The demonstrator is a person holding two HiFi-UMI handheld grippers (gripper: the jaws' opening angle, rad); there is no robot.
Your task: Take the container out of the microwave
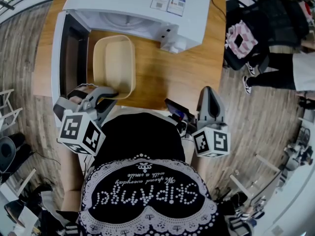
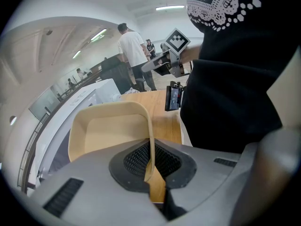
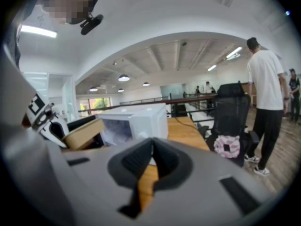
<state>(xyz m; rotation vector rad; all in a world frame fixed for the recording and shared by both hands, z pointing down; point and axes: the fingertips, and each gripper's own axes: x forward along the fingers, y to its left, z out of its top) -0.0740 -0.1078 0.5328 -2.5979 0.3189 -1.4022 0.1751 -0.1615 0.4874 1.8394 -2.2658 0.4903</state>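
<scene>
A beige rectangular container (image 1: 114, 63) (image 2: 110, 128) hangs empty over the wooden table (image 1: 167, 68), just in front of the white microwave (image 1: 142, 4) (image 3: 136, 121). The microwave door (image 1: 69, 58) stands swung open at the left. My left gripper (image 1: 110, 93) (image 2: 150, 161) is shut on the container's near wall, which runs as a thin edge between the jaws. My right gripper (image 1: 208, 90) (image 3: 151, 157) is off to the right near the table's front edge, shut with nothing in it. In the right gripper view the container (image 3: 82, 133) shows at the far left.
A small dark device (image 1: 178, 111) (image 2: 174, 97) lies at the table's front edge between the grippers. A black chair with a pink item (image 1: 241, 38) (image 3: 228, 145) stands right of the table. A person in white (image 3: 265, 102) stands beyond it.
</scene>
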